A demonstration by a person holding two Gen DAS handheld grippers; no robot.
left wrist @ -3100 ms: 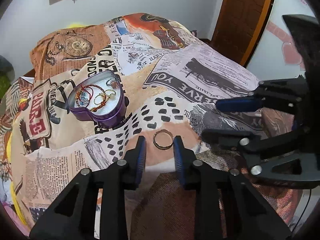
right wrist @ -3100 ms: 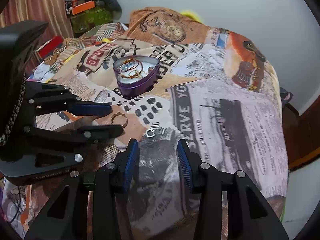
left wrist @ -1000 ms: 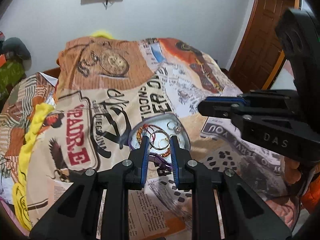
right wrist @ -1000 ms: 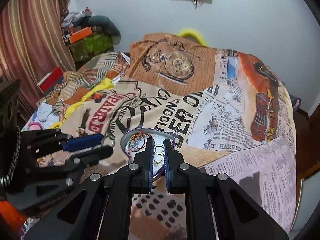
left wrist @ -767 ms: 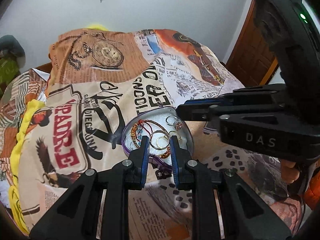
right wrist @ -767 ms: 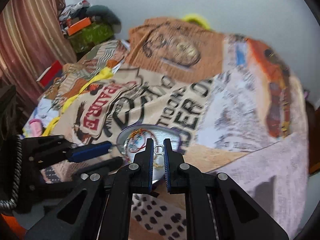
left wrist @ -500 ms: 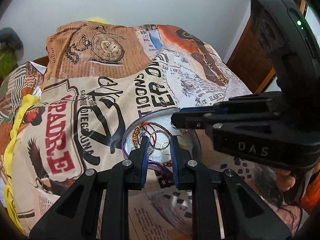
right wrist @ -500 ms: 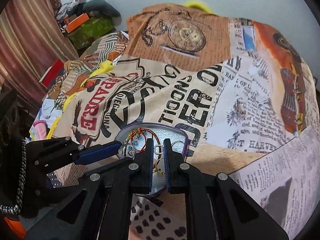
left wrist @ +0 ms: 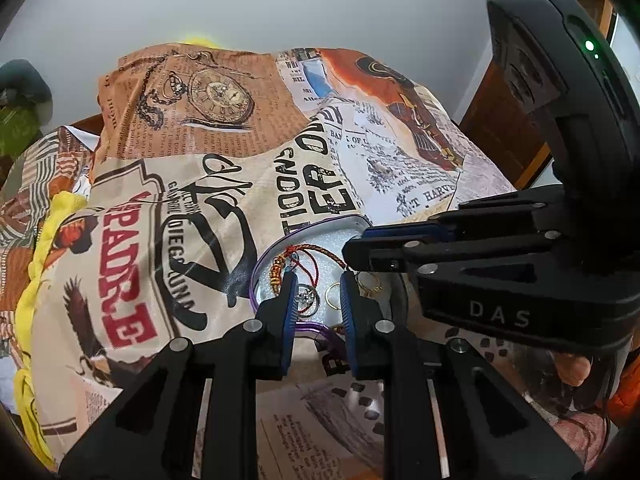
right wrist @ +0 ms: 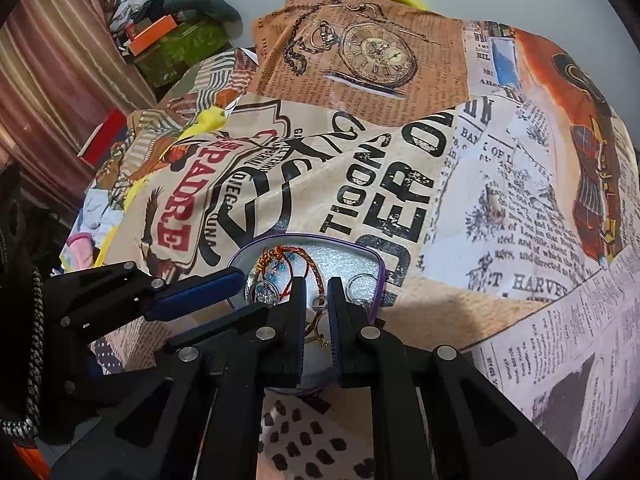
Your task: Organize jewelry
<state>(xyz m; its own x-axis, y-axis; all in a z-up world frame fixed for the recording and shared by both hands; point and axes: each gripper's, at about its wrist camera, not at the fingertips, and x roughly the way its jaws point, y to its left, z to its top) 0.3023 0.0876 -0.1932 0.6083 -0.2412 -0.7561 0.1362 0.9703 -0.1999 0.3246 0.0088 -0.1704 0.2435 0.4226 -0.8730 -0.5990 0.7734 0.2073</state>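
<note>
A purple heart-shaped tin (left wrist: 267, 256) (right wrist: 376, 264) sits on the printed bedspread and holds a red braided cord (left wrist: 316, 249) (right wrist: 310, 264), silver charms and rings. My left gripper (left wrist: 314, 292) hovers over the tin's near rim with its jaws slightly apart around a thin gold ring (left wrist: 332, 294); whether the pads touch it is unclear. My right gripper (right wrist: 317, 300) is nearly shut on a small silver ring (right wrist: 320, 302) just above the tin. It enters the left wrist view (left wrist: 354, 252) from the right.
The bed's newspaper-print cover (right wrist: 360, 152) fills both views. A yellow cloth (left wrist: 44, 220) lies at the left edge. Clutter and a curtain (right wrist: 48, 80) stand at the far left, a wooden door (left wrist: 504, 128) at the right.
Both grippers picked rings off the bedspread and carried them to the tin. Over the last second both dropped lower over it, and the left jaws widened a little.
</note>
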